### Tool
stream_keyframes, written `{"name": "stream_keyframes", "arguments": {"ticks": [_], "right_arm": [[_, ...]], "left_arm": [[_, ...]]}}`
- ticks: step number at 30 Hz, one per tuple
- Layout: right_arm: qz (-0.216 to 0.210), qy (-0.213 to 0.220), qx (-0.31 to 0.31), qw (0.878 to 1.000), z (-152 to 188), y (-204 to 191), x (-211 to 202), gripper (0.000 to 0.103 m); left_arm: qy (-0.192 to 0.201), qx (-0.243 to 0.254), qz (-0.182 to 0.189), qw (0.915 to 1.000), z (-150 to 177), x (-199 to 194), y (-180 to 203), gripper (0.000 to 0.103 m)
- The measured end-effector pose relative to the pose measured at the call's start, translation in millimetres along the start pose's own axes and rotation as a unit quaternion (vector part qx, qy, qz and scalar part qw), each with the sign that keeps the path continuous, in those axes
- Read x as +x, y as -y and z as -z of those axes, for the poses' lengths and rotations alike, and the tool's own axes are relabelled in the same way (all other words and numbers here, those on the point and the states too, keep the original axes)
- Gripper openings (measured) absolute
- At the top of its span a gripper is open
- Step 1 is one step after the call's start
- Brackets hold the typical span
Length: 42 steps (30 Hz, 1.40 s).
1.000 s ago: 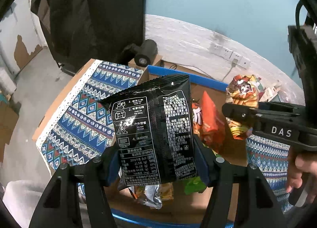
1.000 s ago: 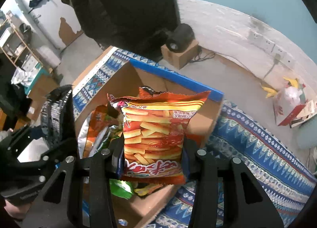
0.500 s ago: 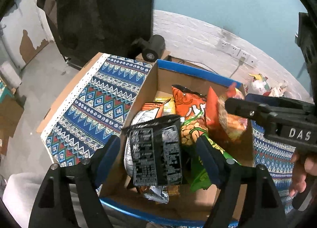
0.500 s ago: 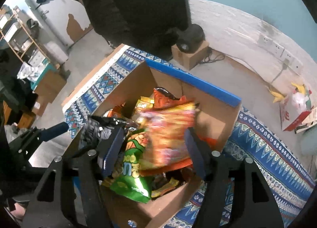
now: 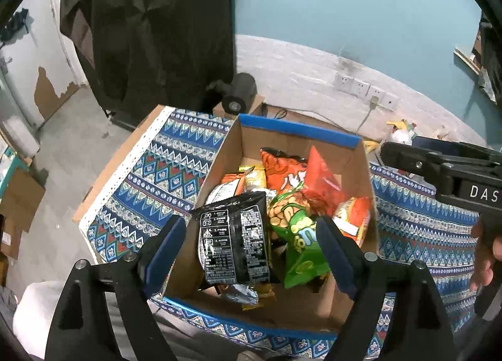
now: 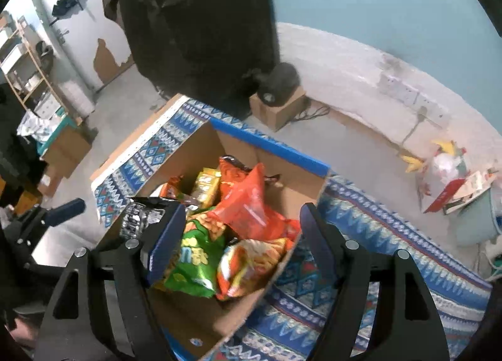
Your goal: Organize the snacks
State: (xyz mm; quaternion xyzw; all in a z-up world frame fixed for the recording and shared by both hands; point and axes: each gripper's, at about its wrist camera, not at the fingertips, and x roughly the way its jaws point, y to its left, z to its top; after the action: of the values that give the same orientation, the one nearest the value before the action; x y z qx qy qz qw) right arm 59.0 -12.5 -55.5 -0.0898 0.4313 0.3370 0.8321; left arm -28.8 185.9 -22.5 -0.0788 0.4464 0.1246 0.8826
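Both grippers hung over the cardboard box (image 5: 219, 166), jaws just widened and gripping nothing. Below the left gripper (image 5: 251, 245), the black packet (image 5: 233, 248) lay in the box. The striped orange packet (image 6: 251, 263) lay below the right gripper (image 6: 238, 232), beside a green bag (image 6: 194, 257).

Brown cardboard box (image 5: 230, 154) with blue-taped rims, sitting on a cloth (image 5: 163, 172) of blue, white and red zigzags. Inside it, a black packet (image 5: 233, 245) with white print, a green bag (image 5: 298, 235), and orange-red bags (image 5: 282, 169).
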Motion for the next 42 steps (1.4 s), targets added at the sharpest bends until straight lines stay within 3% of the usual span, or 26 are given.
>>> {"name": "stream_keyframes", "arguments": {"ticks": [17,21,33,42], "right_arm": [[0.043,0.066,-0.014,0.997,27.9,7.0,-70.7,0.076],[0.053,0.079,-0.019,0.995,34.2,8.3,-78.3,0.076],[0.06,0.077,-0.01,0.995,43.8,21.8,-75.5,0.076],[0.061,0.076,-0.008,0.995,44.7,28.8,-74.0,0.076]], "left_arm": [[0.045,0.035,-0.009,0.9983,5.6,-41.4,23.7,0.088],[0.065,0.043,-0.019,0.9968,7.0,-49.1,29.1,0.095],[0.086,0.059,-0.035,0.994,5.9,-54.2,40.0,0.1],[0.078,0.061,-0.039,0.9943,4.9,-51.5,43.3,0.1]]}}
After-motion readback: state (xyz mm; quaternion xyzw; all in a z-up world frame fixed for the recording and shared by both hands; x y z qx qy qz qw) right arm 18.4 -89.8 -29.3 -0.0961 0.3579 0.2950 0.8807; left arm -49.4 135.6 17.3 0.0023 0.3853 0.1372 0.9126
